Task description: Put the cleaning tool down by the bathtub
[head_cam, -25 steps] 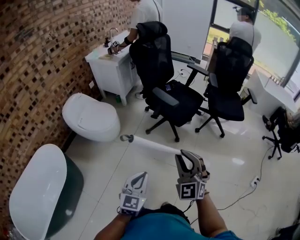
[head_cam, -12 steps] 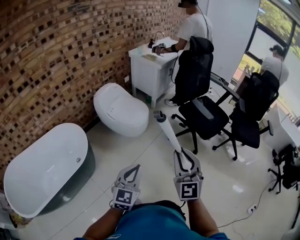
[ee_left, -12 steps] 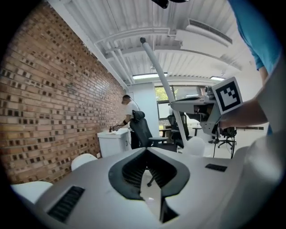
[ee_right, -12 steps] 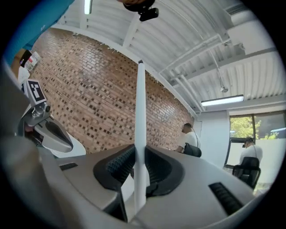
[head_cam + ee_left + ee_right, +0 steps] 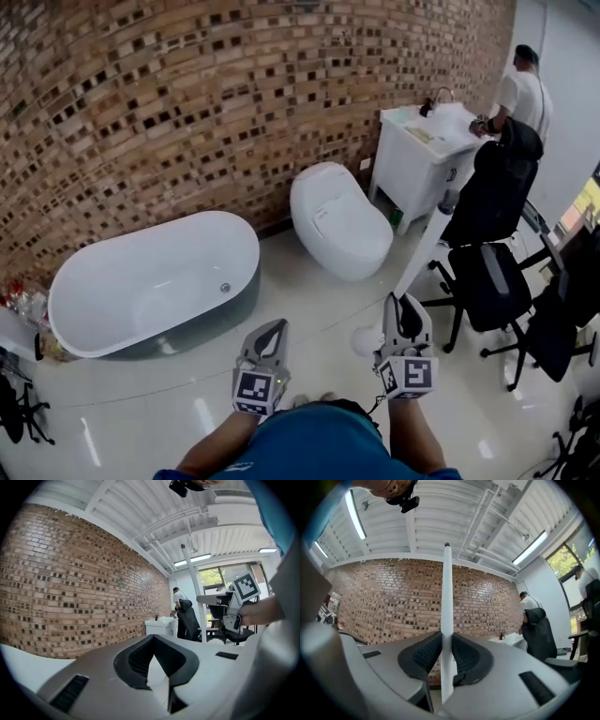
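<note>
Long white-handled cleaning tool (image 5: 446,588) stands upright, pinched between the pads of the right gripper (image 5: 446,644); left gripper (image 5: 161,679) seemingly closed, empty.

Bathroom mock-up in office: bathtub (image 5: 141,281), toilet (image 5: 339,220), vanity (image 5: 422,155) w/ office chairs (image 5: 492,281).

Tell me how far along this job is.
Done: the right gripper is clamped on the cleaning tool by its handle. In hand: tool held off the floor, bathtub ahead; left gripper shut, empty. Left: setting it down beside the tub.
</note>
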